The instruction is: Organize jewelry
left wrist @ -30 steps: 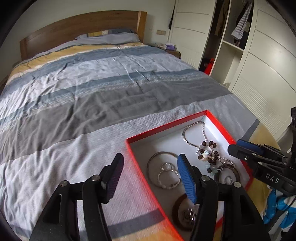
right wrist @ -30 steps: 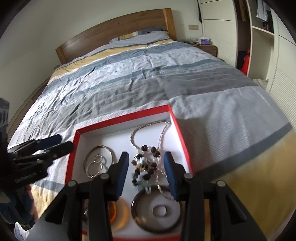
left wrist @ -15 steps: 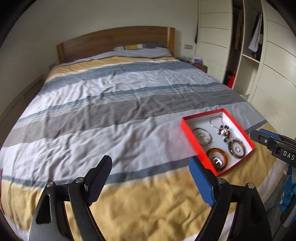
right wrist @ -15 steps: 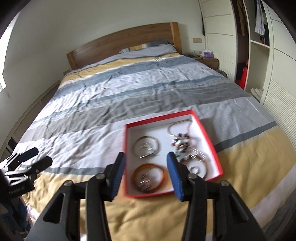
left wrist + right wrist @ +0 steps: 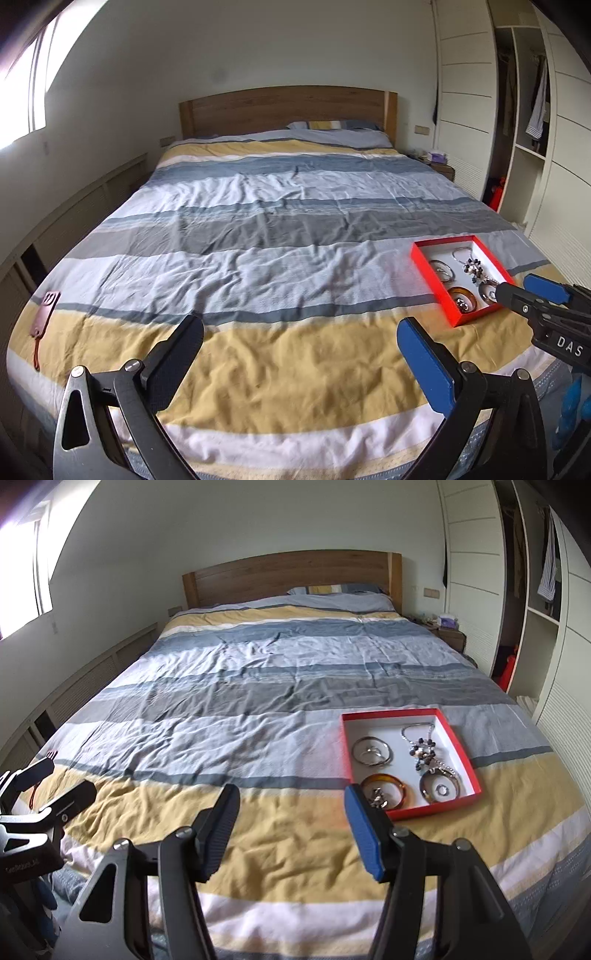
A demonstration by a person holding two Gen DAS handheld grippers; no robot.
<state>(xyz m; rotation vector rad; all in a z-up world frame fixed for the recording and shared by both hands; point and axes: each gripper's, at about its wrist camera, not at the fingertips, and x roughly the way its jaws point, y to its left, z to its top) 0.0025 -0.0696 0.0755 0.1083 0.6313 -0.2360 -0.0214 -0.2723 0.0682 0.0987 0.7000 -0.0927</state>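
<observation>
A red box (image 5: 458,740) with a white inside lies on the striped bed near its right foot corner; it also shows in the left wrist view (image 5: 424,264). It holds silver rings (image 5: 371,751), a beaded necklace (image 5: 423,749), an amber bangle (image 5: 384,788) and a dark bangle (image 5: 441,786). My left gripper (image 5: 299,338) is open and empty, over the foot of the bed, left of the box. My right gripper (image 5: 291,808) is open and empty, back from the box's near left corner. Each gripper shows at the edge of the other's view.
A reddish-brown pouch with a cord (image 5: 44,314) lies at the bed's left foot corner. A wooden headboard (image 5: 288,109) and pillows stand at the far end. A white wardrobe (image 5: 546,590) runs along the right, with a nightstand (image 5: 448,631) beside the bed.
Both grippers have pulled back and up from the box, which was right under them a second ago. The right gripper has opened wider. The jewelry stays in the box.
</observation>
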